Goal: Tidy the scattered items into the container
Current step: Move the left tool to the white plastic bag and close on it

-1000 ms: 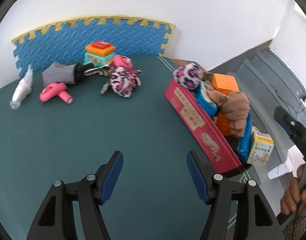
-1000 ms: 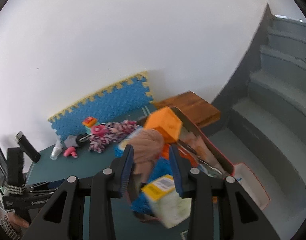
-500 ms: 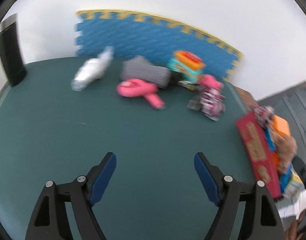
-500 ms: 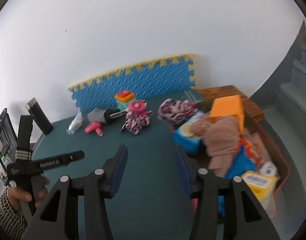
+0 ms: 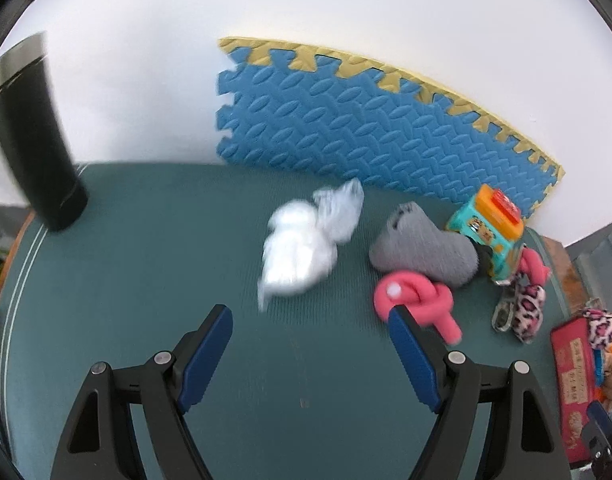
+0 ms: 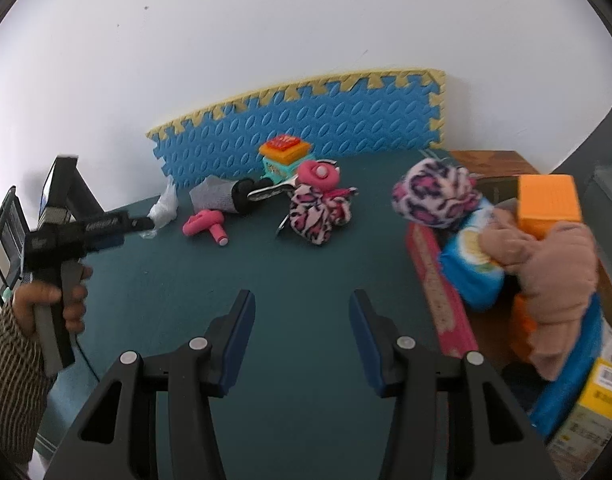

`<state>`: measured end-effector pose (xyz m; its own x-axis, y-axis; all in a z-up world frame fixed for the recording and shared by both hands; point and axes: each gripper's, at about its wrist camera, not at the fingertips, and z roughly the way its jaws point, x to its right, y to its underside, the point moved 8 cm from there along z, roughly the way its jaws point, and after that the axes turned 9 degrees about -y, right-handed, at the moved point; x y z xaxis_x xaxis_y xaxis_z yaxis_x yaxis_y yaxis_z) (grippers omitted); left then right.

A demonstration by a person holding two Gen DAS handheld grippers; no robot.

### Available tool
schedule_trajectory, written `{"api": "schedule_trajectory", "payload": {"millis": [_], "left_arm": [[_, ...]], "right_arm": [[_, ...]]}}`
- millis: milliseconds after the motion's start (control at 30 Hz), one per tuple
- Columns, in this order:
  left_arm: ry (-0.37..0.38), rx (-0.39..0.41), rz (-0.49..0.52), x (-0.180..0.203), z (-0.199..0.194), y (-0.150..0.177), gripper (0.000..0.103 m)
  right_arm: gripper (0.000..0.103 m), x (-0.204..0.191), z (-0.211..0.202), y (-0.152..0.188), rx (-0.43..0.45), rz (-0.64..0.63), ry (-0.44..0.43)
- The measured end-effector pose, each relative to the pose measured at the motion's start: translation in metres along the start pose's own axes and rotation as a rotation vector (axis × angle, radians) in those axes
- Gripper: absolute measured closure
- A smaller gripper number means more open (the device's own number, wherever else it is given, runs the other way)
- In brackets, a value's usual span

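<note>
A dark green mat (image 6: 290,288) covers the table, with a blue foam puzzle tile (image 5: 346,128) edged in yellow standing upright against the white wall at its far side. At the mat's right edge, well right of the tile, sits the red cardboard box (image 6: 446,312), the container, already heaped with an orange box (image 6: 548,208), a tan cloth (image 6: 554,276), a blue snack packet (image 6: 472,268), a leopard-print pouch (image 6: 434,194) and a yellow-and-white carton (image 6: 594,400). A black steel tumbler (image 5: 30,132) stands well left of the tile, near the mat's corner. The scattered items lie in a loose row in front of the tile: a crumpled clear plastic bag (image 5: 302,248), blurred, before its left part; a grey sock (image 5: 422,252) just right of the bag; a teal-and-orange toy bus (image 5: 490,232) before the tile's right end, touching the sock's dark end; a pink knotted foam toy (image 5: 418,300) in front of the sock; and a pink leopard-print cloth (image 6: 318,212) nearer the box. The left gripper (image 5: 310,356) hovers above the mat with its jaws spread wide and empty, the plastic bag just beyond them. The right gripper (image 6: 302,344) hangs over bare mat beside the box, jaws likewise wide apart, holding nothing. A hand (image 6: 54,304) in a striped sleeve grips the left gripper's handle.
</note>
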<state>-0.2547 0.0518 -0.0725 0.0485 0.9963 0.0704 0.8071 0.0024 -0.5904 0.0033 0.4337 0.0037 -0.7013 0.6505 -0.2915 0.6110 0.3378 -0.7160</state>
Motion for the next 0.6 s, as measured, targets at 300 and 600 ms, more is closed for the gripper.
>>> {"api": "schedule_trajectory", "payload": {"millis": [300, 600], "left_arm": [[-0.010, -0.017, 0.024, 0.003, 0.035, -0.022, 0.021], [-0.016, -0.049, 0.020, 0.000, 0.061, -0.031, 0.056]], "right_arm": [[0.050, -0.004, 0.026, -0.004, -0.033, -0.008, -0.004], [0.050, -0.007, 0.051, -0.012, -0.051, -0.012, -0.004]]}}
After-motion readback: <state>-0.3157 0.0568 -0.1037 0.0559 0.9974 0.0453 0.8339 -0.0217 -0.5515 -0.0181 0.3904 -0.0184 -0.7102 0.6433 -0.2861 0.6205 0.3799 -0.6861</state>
